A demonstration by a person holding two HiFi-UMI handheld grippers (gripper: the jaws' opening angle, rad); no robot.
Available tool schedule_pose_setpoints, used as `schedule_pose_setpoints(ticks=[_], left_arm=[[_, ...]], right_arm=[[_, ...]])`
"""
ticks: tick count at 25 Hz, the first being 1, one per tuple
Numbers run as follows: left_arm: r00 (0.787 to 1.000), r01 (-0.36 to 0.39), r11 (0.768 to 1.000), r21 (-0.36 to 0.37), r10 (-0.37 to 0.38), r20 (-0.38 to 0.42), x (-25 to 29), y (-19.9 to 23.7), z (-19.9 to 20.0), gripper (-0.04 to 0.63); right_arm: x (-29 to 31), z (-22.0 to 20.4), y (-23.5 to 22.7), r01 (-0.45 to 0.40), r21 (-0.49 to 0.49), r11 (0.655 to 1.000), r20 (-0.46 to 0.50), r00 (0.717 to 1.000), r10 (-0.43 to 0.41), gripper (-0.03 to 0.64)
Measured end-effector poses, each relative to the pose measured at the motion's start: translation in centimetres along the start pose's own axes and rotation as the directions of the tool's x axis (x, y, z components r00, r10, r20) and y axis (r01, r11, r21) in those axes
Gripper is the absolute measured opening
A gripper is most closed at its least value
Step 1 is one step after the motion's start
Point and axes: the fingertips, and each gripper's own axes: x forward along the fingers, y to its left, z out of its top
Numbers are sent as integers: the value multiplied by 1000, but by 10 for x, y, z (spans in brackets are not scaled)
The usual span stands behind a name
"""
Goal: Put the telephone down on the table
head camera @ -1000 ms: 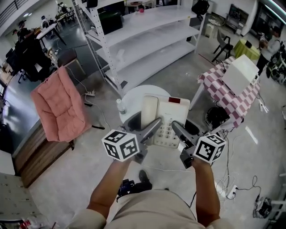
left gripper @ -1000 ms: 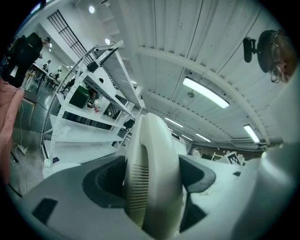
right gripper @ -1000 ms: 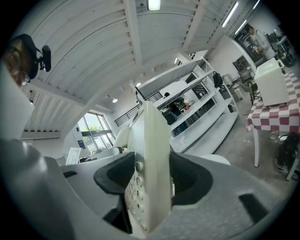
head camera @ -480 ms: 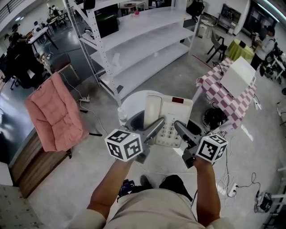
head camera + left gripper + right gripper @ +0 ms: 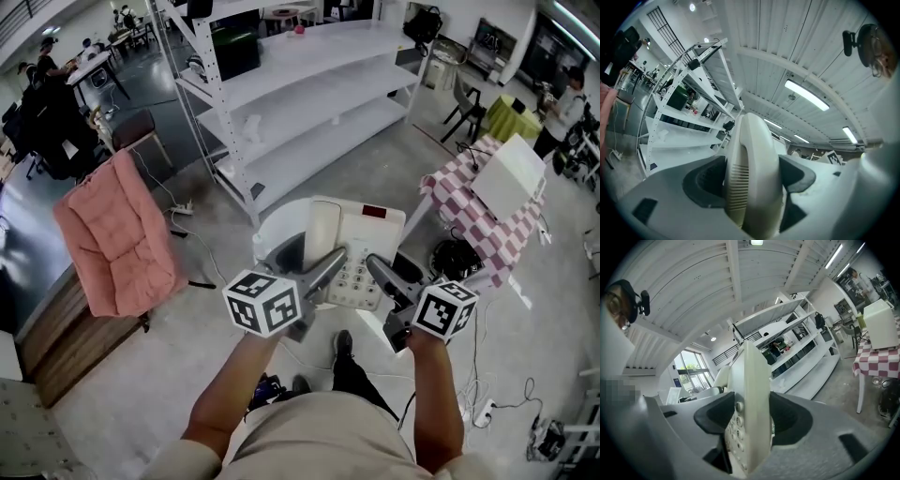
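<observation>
A cream desk telephone [image 5: 354, 246], handset on its left and keypad toward me, is held in the air between both grippers over a small round white table [image 5: 281, 212]. My left gripper [image 5: 314, 263] is shut on the handset side; in the left gripper view the handset [image 5: 751, 180] fills the gap between the jaws. On the keypad side, my right gripper [image 5: 389, 273] is shut on the telephone's edge [image 5: 749, 413], its round keys showing between the jaws. The telephone's underside is hidden, so I cannot tell how high it hangs above the table.
A clear bottle [image 5: 259, 247] stands at the table's left rim. Behind it is a white shelving rack [image 5: 309, 94]. A pink cushioned chair [image 5: 117, 234] stands at left, a checkered table [image 5: 483, 192] with a white box [image 5: 507, 161] at right. Cables and a power strip [image 5: 485, 410] lie on the floor.
The person's feet have shifted below me and the room has slid a little in view. Both grippers still hold the telephone in the same pose over the round table.
</observation>
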Motion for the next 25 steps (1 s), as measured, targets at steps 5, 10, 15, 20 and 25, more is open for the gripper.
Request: schedule_pose_setpoints(ticks=[5,10,15,20,25], left_arm=[[1000,-17,1000,-6,17,9,23,13,3,344],[1000,-29,999,-27,29,1,51,26,1,344],[999,-39,998,-41,39,-17,81,45,-6,344],[998,-55,997,-63,52,-42,109,65,-17,344],[995,-80,993,-82,74,-71,136,89,-31,344]], right_arm=[[14,11,-21,-14,-1,1000,-12,1000,14,216],[26,21,-49,-11,8,1000,-33,999,11,216],[42,25,-80,-2,31,1000,-51,999,4,216],[57,23,-114,2,53,999,-65,998,1,216],[75,18,-147,8,86,996,-86,996,-1,216]])
